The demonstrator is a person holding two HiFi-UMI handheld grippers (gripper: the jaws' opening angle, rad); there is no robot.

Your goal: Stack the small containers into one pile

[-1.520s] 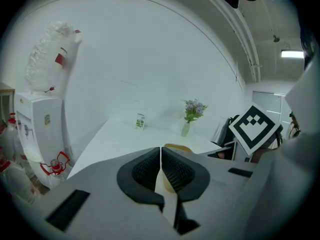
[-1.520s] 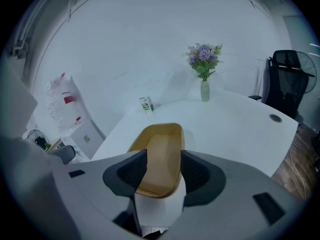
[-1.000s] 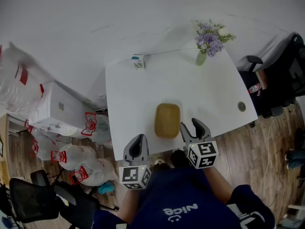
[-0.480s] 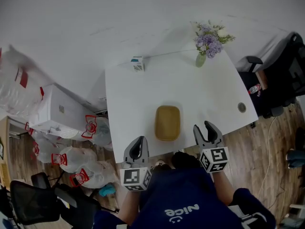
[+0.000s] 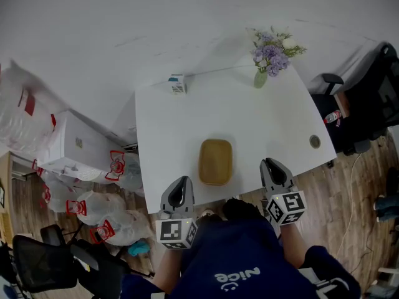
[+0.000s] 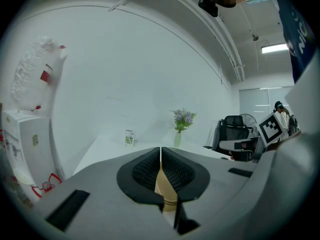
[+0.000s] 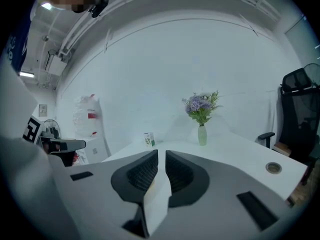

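Note:
A tan, rounded-rectangular container [image 5: 216, 161] sits alone on the white table [image 5: 262, 117] near its front edge; whether it is one piece or a nested pile I cannot tell. My left gripper [image 5: 177, 195] hovers at the table's front edge, left of the container, its jaws shut and empty. In the left gripper view the left gripper [image 6: 160, 151] shows the container [image 6: 165, 193] just past its closed tips. My right gripper [image 5: 275, 169] is to the right of the container, apart from it. Its jaws have just been closing, with only a thin slit and nothing between them in the right gripper view [image 7: 161, 154].
A vase of purple flowers [image 5: 269, 55] stands at the table's far right corner and a small carton [image 5: 177, 83] at the far left. A round cable port [image 5: 315, 141] is at the right edge. Plastic bags [image 5: 93, 204] lie on the floor left; black chairs [image 5: 374, 98] stand right.
My right gripper drew away from the container toward the right and its jaws went from wide open to nearly together. The left gripper stayed put.

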